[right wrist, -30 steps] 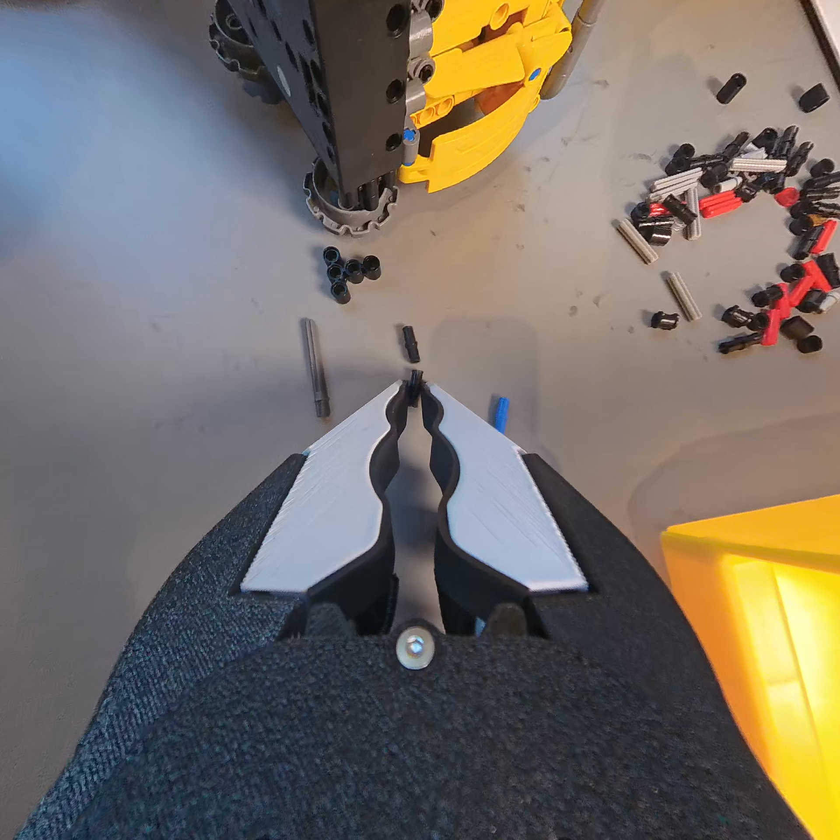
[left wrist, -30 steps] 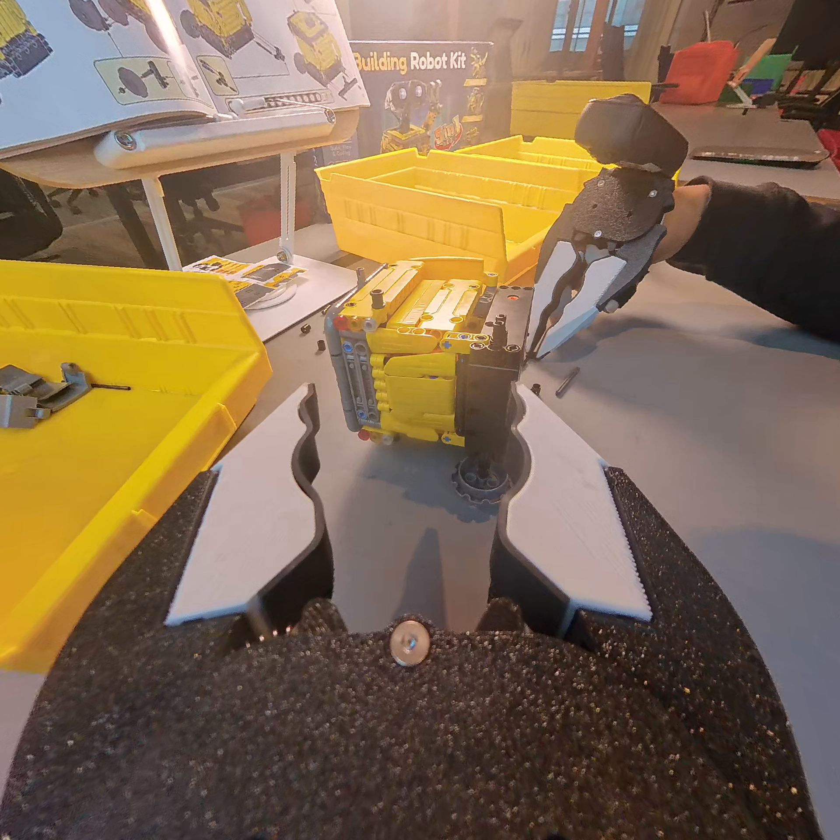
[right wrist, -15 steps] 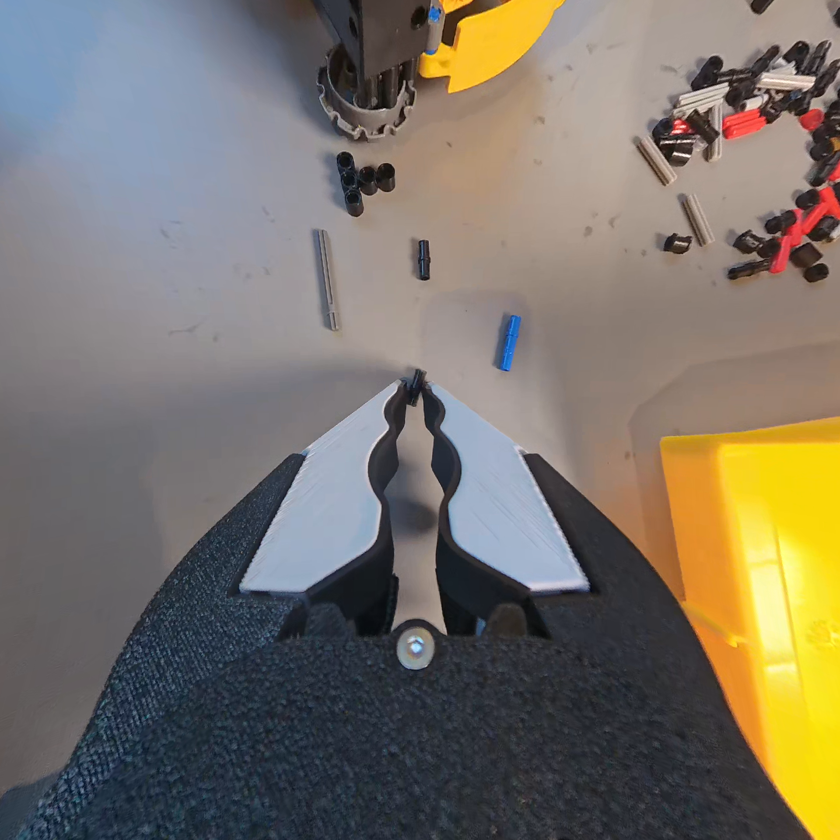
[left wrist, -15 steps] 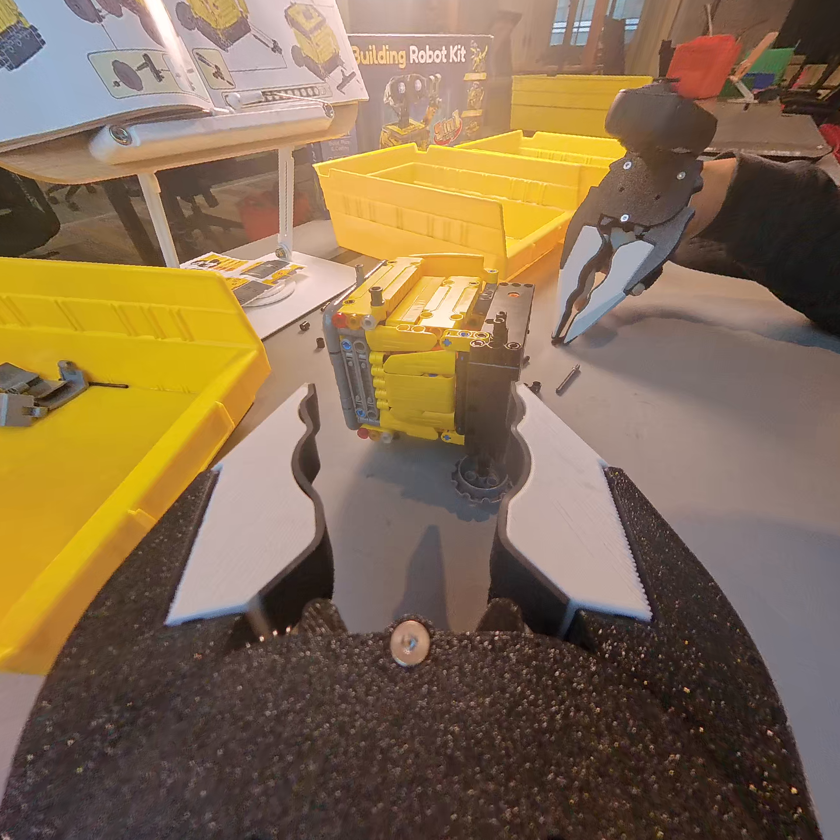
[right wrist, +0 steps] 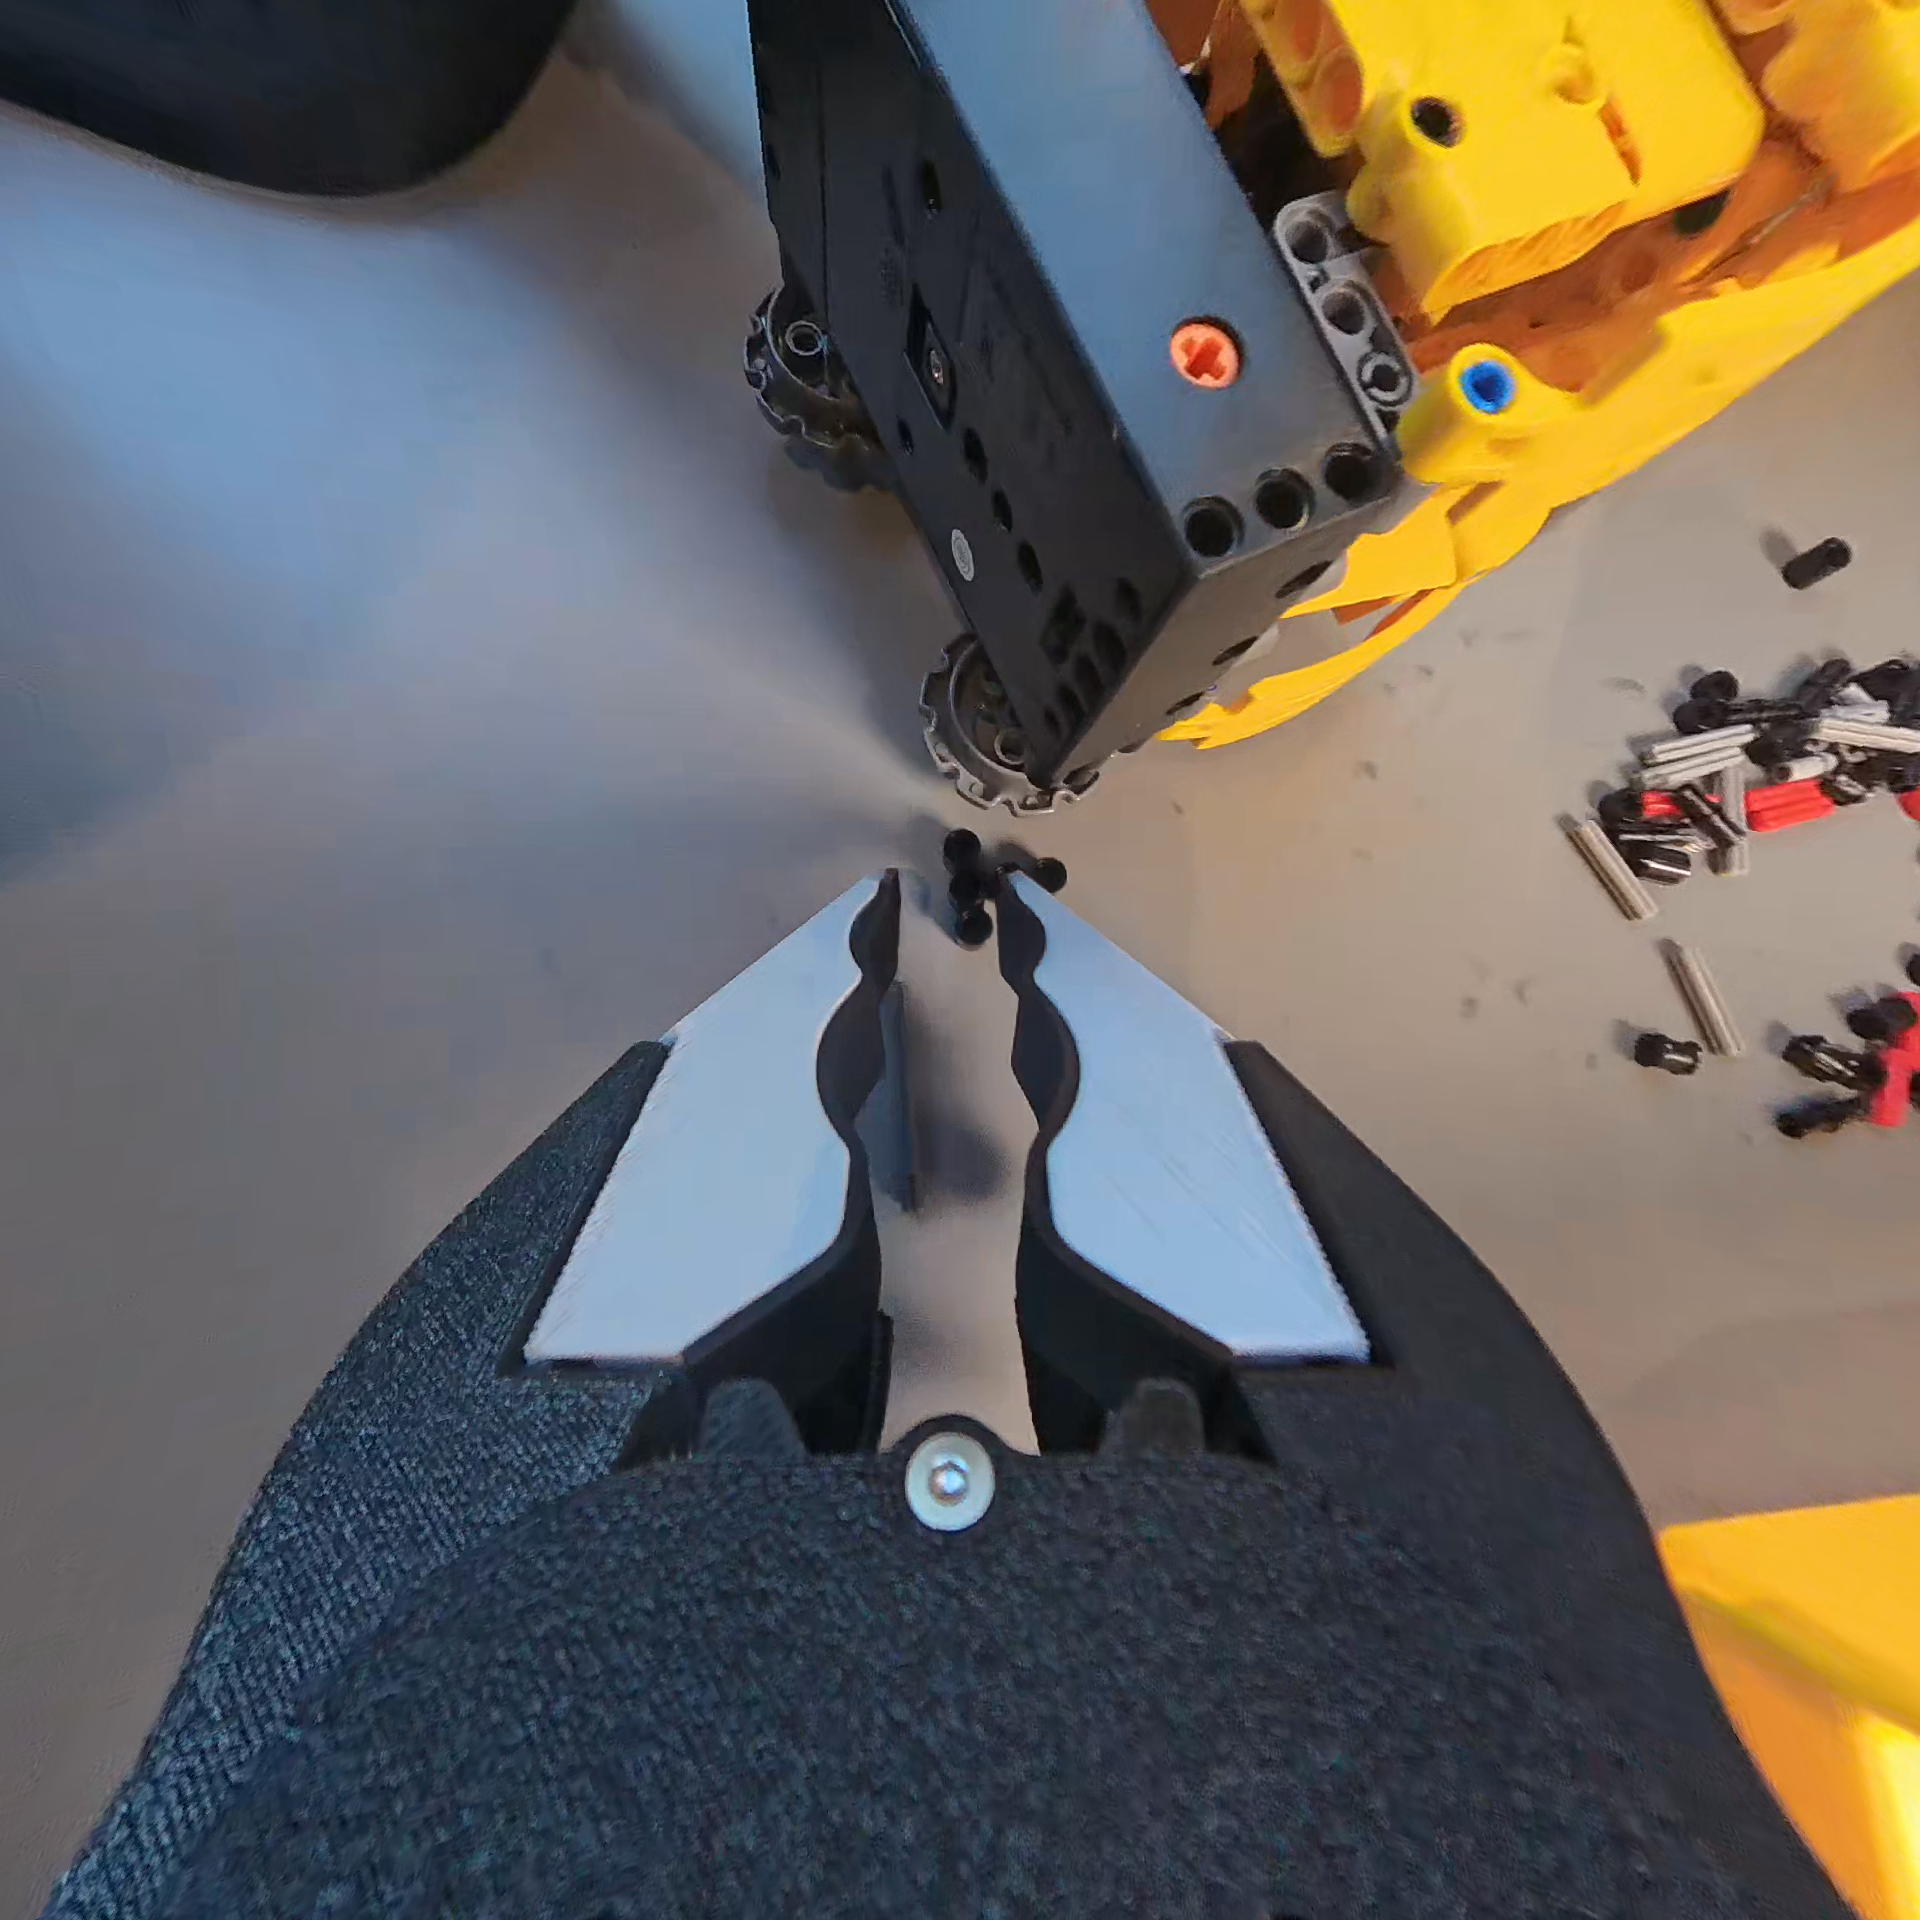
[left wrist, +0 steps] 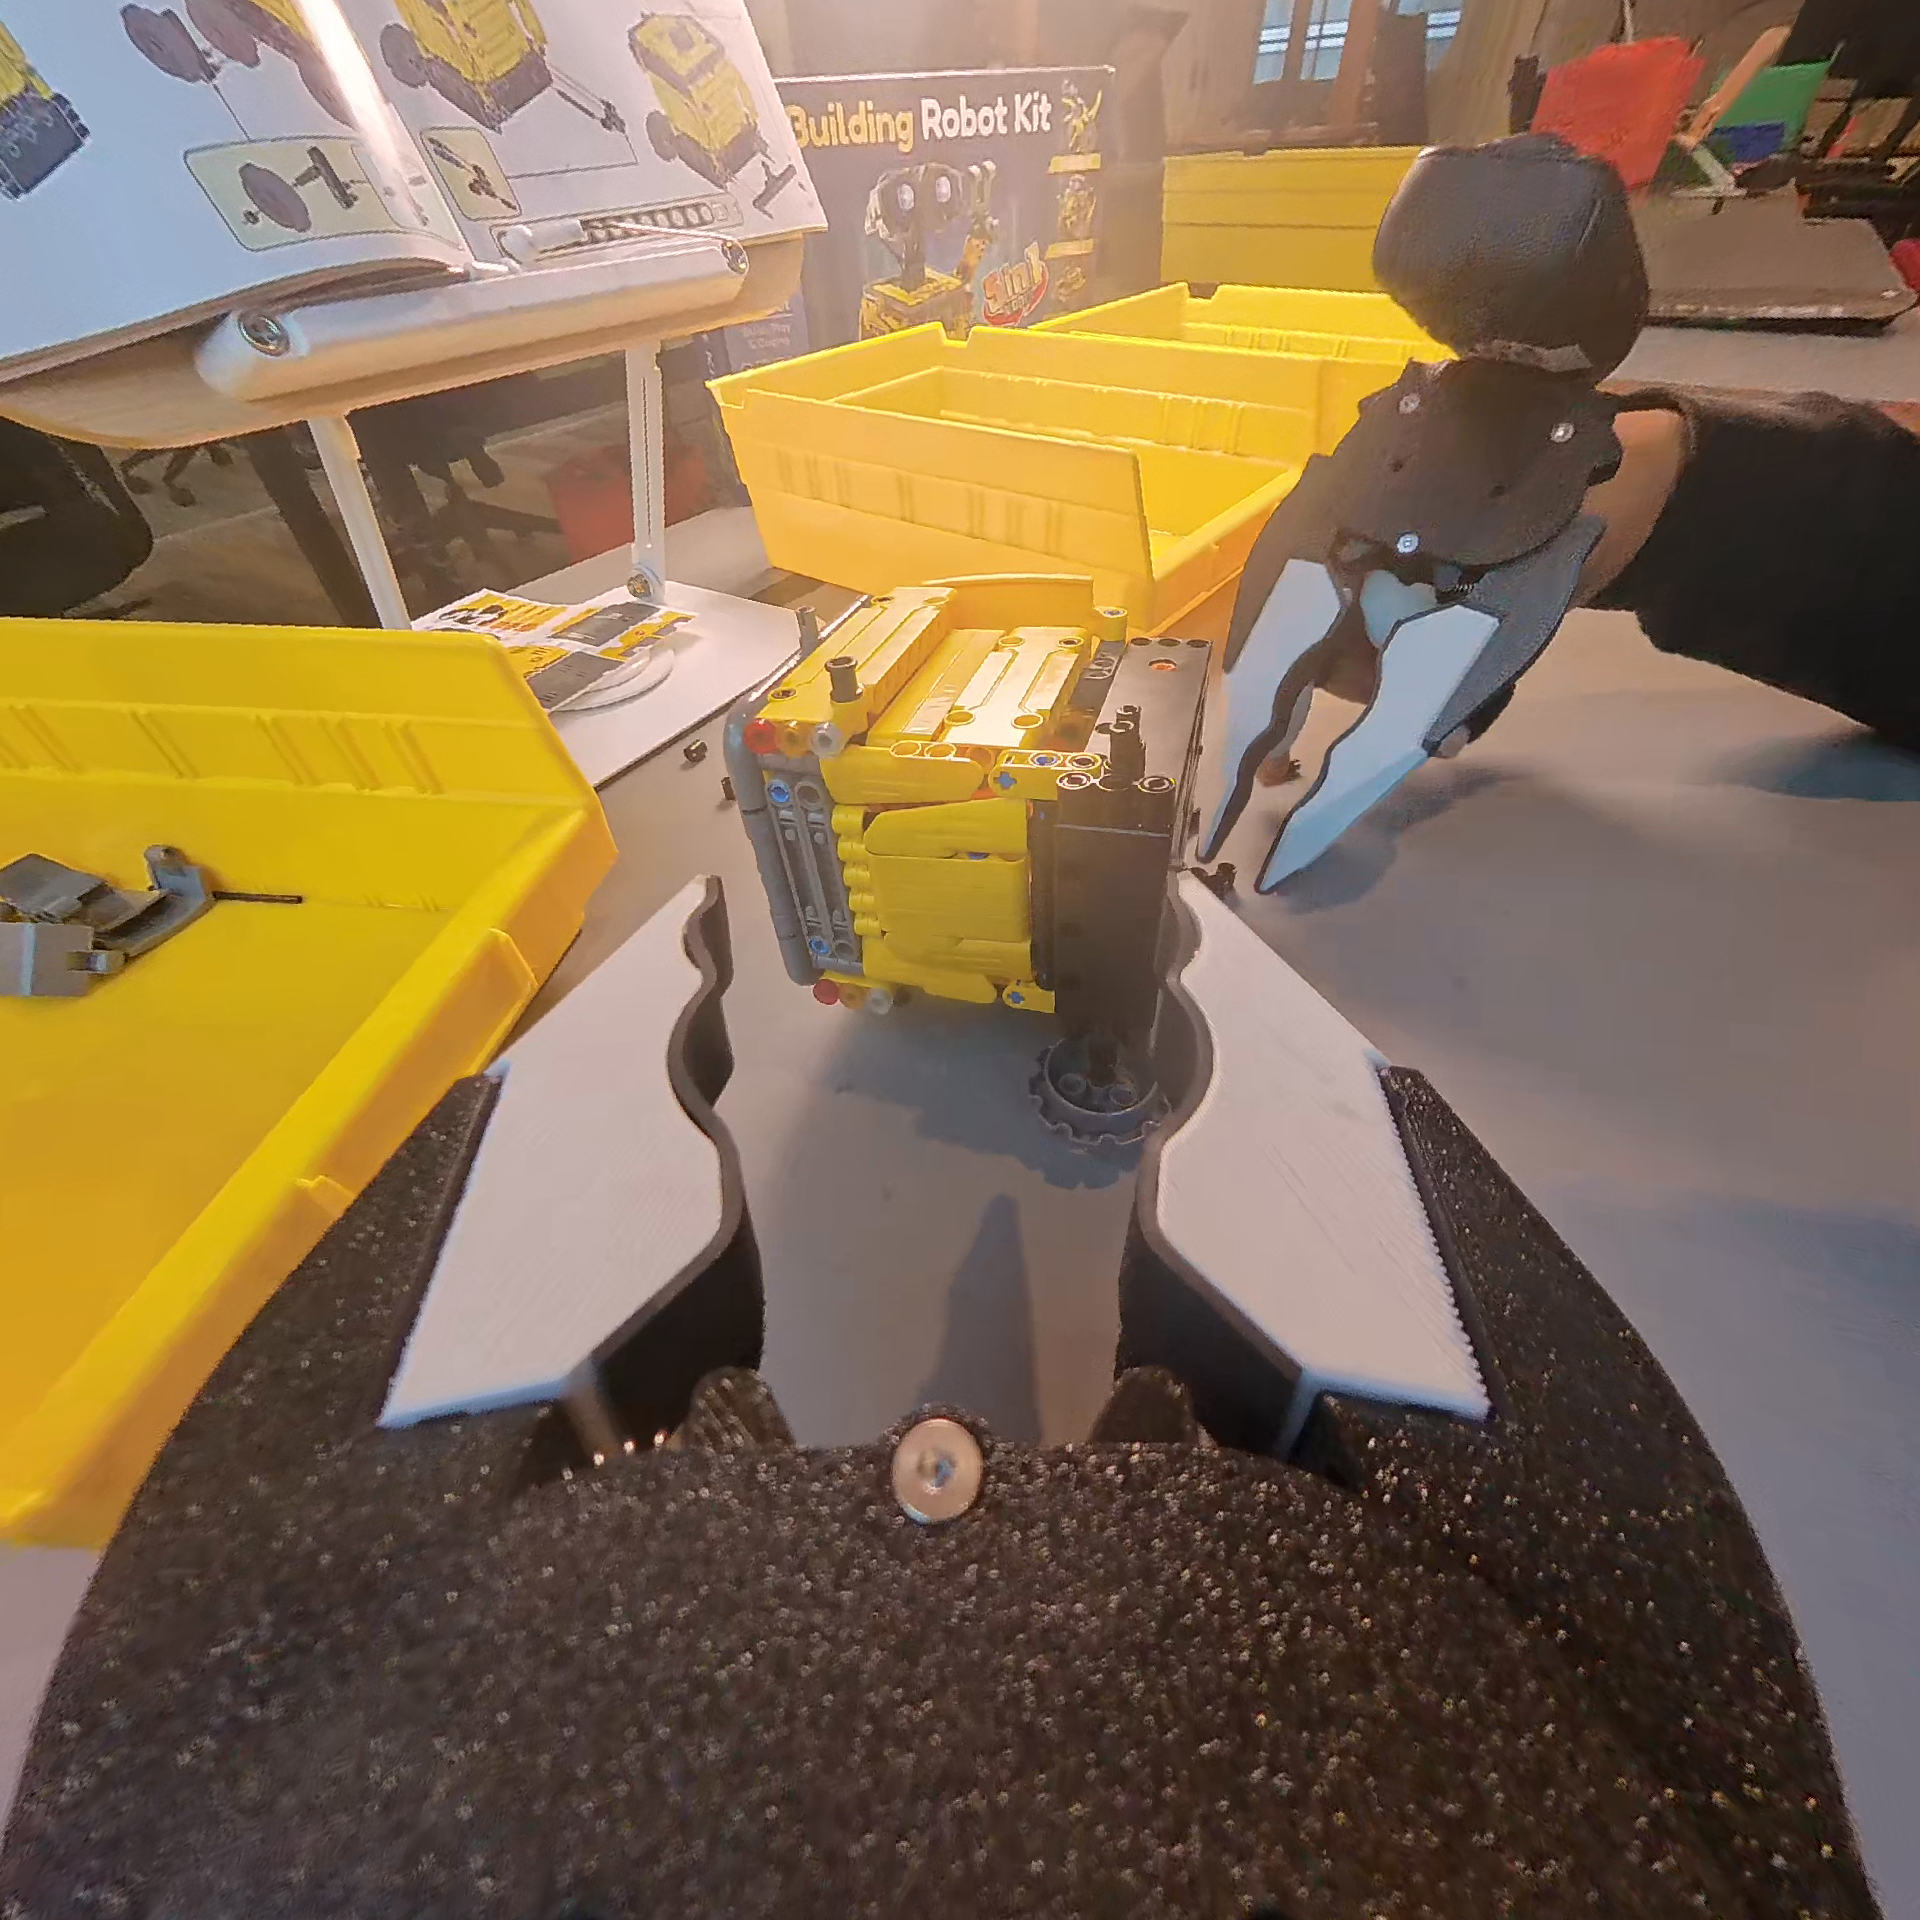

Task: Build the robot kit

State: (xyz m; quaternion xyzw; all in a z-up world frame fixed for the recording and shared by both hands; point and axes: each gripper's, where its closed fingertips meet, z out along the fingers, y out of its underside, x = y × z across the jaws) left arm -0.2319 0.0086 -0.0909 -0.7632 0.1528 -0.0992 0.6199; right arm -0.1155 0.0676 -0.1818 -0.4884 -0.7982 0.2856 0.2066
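Observation:
A yellow and black brick model (left wrist: 935, 862) stands on the grey table, with a grey toothed wheel (left wrist: 1091, 1091) at its base. My left gripper (left wrist: 951, 894) is open, one finger on each side of the model's near end, the right finger close against the black block. My right gripper (right wrist: 951, 883) is open, tips down at the table by the model's black block (right wrist: 1091, 416) and toothed wheel (right wrist: 987, 727). A small cluster of black connectors (right wrist: 966, 883) lies between its tips. A thin grey axle (right wrist: 899, 1091) lies between its fingers. It also shows in the left wrist view (left wrist: 1247, 862).
A yellow bin (left wrist: 312, 727) with grey parts (left wrist: 83, 925) sits at the left; more yellow bins (left wrist: 987, 457) stand behind the model. A booklet on a stand (left wrist: 364, 135) and a kit box (left wrist: 956, 208) are at the back. Loose pins (right wrist: 1766, 790) and a bin corner (right wrist: 1818, 1662) lie to the right. There is about 15 cm between the tips of the two grippers. From the left gripper's tips to the grey toothed wheel (left wrist: 1091, 1091) is close to 8 cm.
My right gripper, earlier shut on a small black pin and drawn back, has come forward and down beside the model and opened. My left gripper has not moved.

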